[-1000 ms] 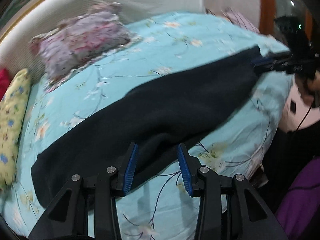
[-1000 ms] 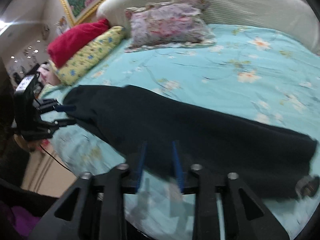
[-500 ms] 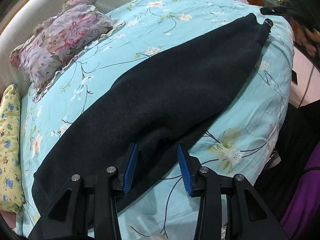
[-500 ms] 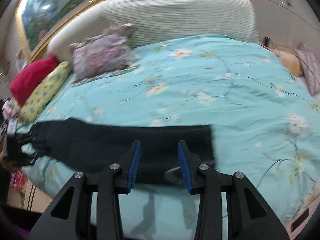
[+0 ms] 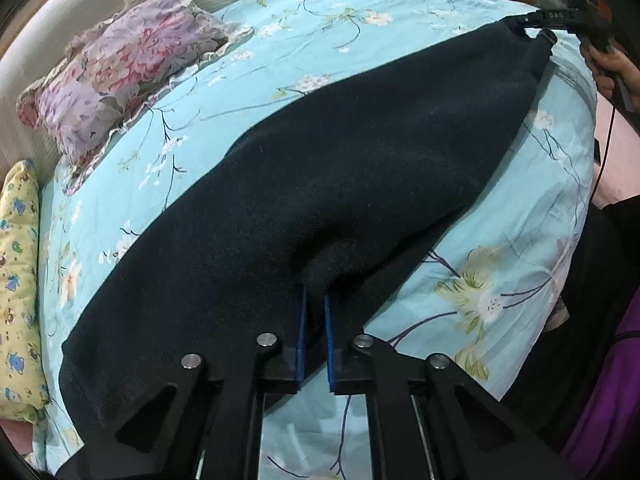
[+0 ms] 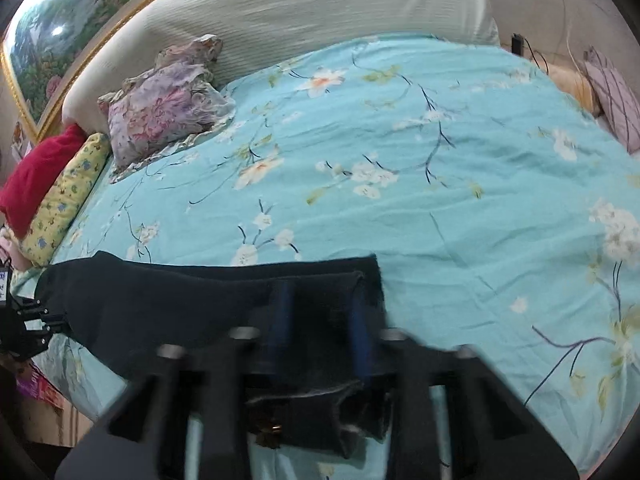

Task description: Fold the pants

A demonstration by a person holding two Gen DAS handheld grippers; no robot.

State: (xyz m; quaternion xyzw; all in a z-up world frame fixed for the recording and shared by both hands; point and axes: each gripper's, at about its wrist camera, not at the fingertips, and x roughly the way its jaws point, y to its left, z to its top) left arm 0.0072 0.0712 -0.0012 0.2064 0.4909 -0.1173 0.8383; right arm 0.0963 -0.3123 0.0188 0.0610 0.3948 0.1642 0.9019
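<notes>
Right now the dark pants [image 5: 320, 184] lie stretched across the blue floral bedspread [image 5: 520, 264], near its front edge, running from one gripper to the other. Left gripper [image 5: 315, 320]: its blue pads are drawn close together with a fold of the pants' edge pinched between them — the cloth bunches up just ahead of the tips. Right gripper [image 6: 320, 312] sits over the far end of the pants [image 6: 200, 300], its fingers set apart with cloth lying between and under them; the view is blurred, so I cannot tell whether it has hold of anything. In the left view the right gripper [image 5: 552, 20] shows at the pants' far corner, touching it. A floral pillow [image 5: 120, 64] and a yellow pillow [image 5: 18, 280] rest near the headboard [image 6: 320, 4] — a red one [image 6: 36, 176] beside them.
</notes>
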